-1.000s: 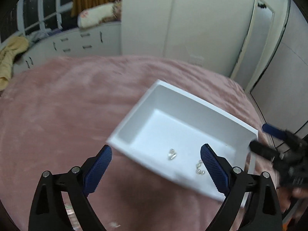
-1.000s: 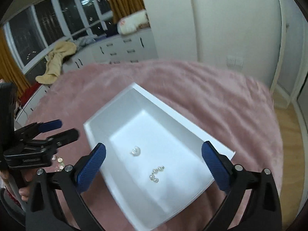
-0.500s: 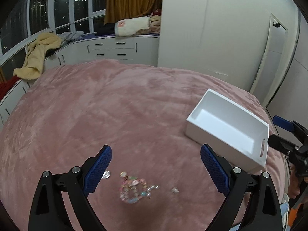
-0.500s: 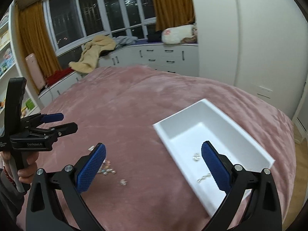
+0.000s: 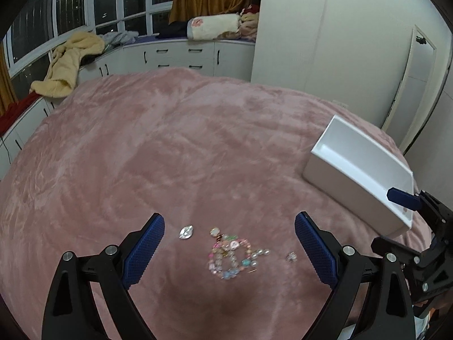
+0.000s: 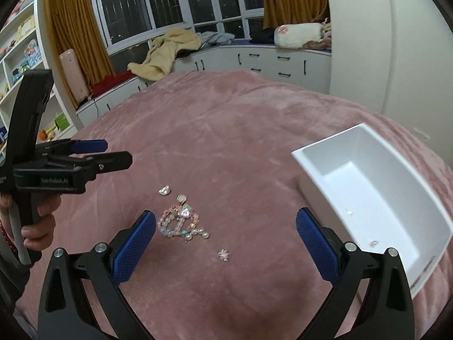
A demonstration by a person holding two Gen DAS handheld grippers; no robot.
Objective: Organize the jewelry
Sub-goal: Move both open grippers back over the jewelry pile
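Swung from tray (image 6: 368, 175) back toward bead bracelet (image 5: 230, 256); both hand-held grippers (image 5: 229, 249) (image 6: 225, 245) apart, empty. Few pieces trayed, most left.

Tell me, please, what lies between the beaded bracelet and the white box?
In the right wrist view, one small silver charm lies between beaded bracelet and white box; otherwise bare pink blanket.

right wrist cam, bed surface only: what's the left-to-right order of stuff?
left gripper → silver charm → beaded bracelet → small sparkly piece → white tray
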